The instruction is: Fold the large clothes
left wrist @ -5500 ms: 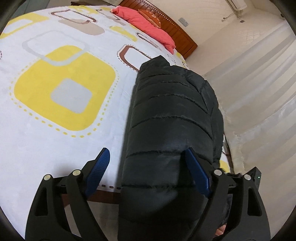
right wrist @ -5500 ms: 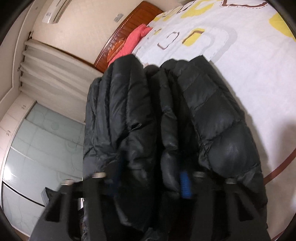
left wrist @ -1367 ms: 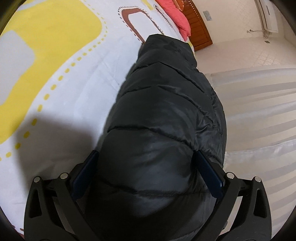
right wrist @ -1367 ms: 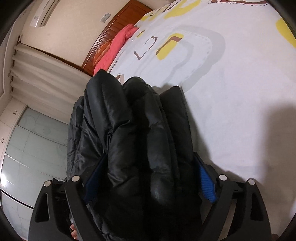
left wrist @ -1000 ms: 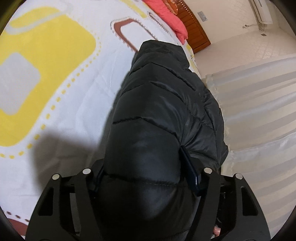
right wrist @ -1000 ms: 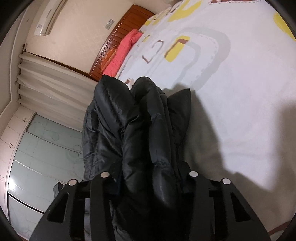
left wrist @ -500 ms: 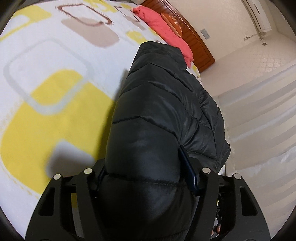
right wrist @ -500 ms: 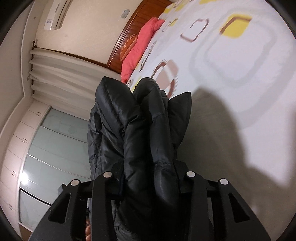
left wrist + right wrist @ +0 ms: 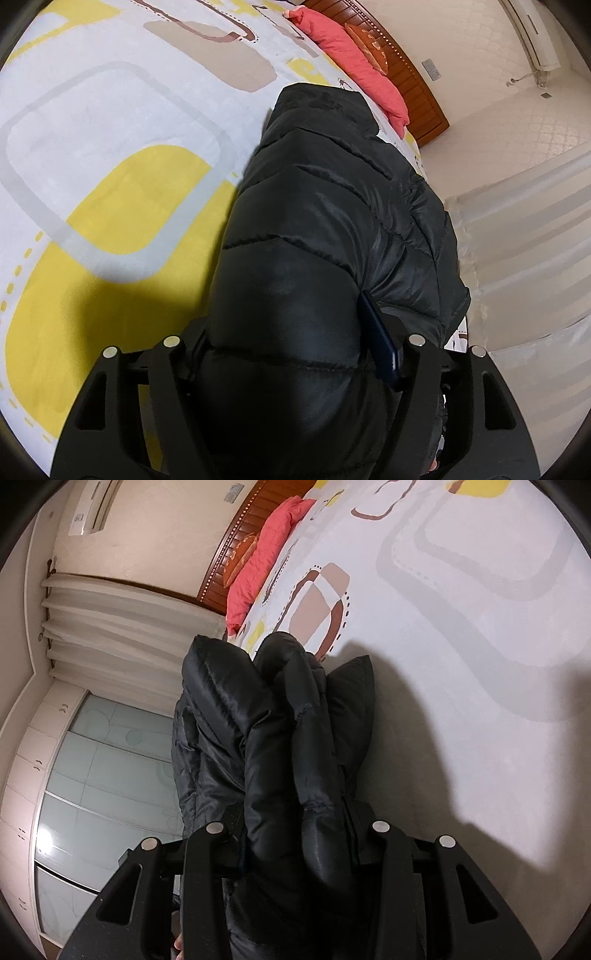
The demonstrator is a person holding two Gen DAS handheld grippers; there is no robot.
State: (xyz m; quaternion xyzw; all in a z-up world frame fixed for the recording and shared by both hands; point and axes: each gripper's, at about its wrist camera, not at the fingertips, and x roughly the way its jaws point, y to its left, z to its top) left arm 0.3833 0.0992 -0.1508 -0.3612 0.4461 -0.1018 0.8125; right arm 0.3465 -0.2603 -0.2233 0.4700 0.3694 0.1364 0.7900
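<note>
Patterned bed point(image 9: 110, 155) behind | both hand-held grippers, left point(image 9: 288, 354) and right point(image 9: 295, 834), now clamped on black jacket point(image 9: 332, 221) | lifted higher than before | ready to fold over.

Jacket point(image 9: 314, 229): quilted black cloth with a slight sheen, stitched in puffy bands. Bed sheet point(image 9: 110, 155): matt printed cloth. Pillow point(image 9: 351, 59): soft coral cloth. Headboard point(image 9: 410, 77): polished wood. Left hand-held gripper point(image 9: 291, 354): matt black plastic, metal screws.
</note>
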